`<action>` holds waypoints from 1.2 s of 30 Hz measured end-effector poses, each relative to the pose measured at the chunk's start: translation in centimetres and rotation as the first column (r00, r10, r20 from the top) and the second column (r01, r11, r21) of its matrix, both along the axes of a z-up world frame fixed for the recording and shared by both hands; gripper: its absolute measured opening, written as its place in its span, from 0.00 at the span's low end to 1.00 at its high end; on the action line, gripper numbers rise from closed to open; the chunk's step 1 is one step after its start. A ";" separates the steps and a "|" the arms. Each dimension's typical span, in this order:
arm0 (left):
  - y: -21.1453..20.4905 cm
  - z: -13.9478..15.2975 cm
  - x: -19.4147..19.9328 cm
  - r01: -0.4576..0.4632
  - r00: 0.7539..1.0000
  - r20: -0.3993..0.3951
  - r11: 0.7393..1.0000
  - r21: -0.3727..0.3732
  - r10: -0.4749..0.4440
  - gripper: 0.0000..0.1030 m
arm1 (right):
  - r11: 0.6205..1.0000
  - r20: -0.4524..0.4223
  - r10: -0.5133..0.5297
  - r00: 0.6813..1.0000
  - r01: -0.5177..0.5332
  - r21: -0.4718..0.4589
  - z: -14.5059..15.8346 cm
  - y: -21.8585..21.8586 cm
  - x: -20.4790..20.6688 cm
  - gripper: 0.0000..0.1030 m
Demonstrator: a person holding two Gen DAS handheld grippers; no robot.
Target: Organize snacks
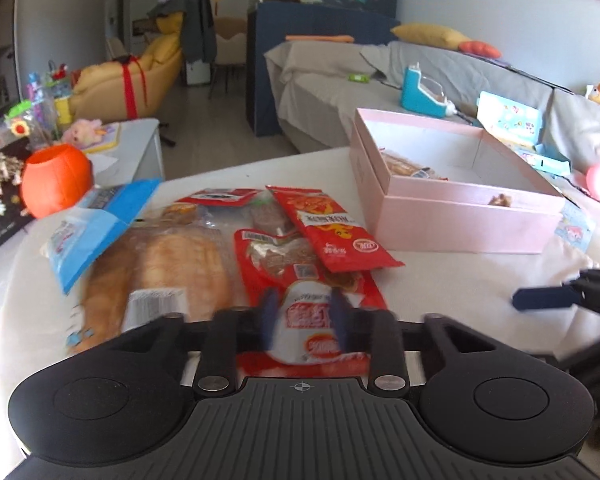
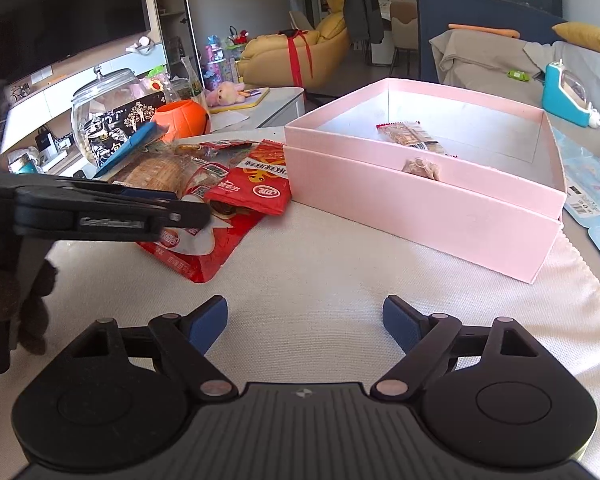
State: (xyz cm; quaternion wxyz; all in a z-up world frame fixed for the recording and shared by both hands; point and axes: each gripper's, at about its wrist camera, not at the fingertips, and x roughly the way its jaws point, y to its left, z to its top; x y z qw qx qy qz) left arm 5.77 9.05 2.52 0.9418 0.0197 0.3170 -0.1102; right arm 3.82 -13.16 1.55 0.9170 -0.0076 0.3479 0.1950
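Red-and-white snack packet [image 1: 306, 330] sat in the pile left of the pink box [image 1: 460, 216], left gripper [image 1: 305, 320] pinching its near end; right gripper [image 2: 305, 320] hung spread over the cloth.

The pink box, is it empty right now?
No. The pink box already holds a clear-wrapped snack bar and a smaller wrapped piece near its front wall.

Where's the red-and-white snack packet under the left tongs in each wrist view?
Left wrist: red-and-white packet bottom centre, between the left tongs, which straddle it.
Right wrist: same packet left of centre, partly under the left tongs' black body.
Shared landmark: pink box, to the packet's right in both.
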 end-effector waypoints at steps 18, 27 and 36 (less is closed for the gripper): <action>8.2 -0.5 -6.0 -0.166 0.982 0.031 0.933 -0.320 0.185 0.25 | 0.981 0.009 0.154 0.988 -0.152 -0.117 6.0 7.0 3.0 0.85; 12.3 -2.4 -6.4 -0.406 0.908 -0.068 0.825 -0.394 0.414 0.24 | 0.870 -0.007 0.420 0.908 -0.404 -0.284 7.6 27.0 10.1 0.85; 12.5 -3.0 -6.5 -0.373 0.922 -0.068 0.826 -0.423 0.382 0.24 | 0.808 -0.066 0.419 0.906 -0.405 -0.427 3.5 35.5 13.6 0.84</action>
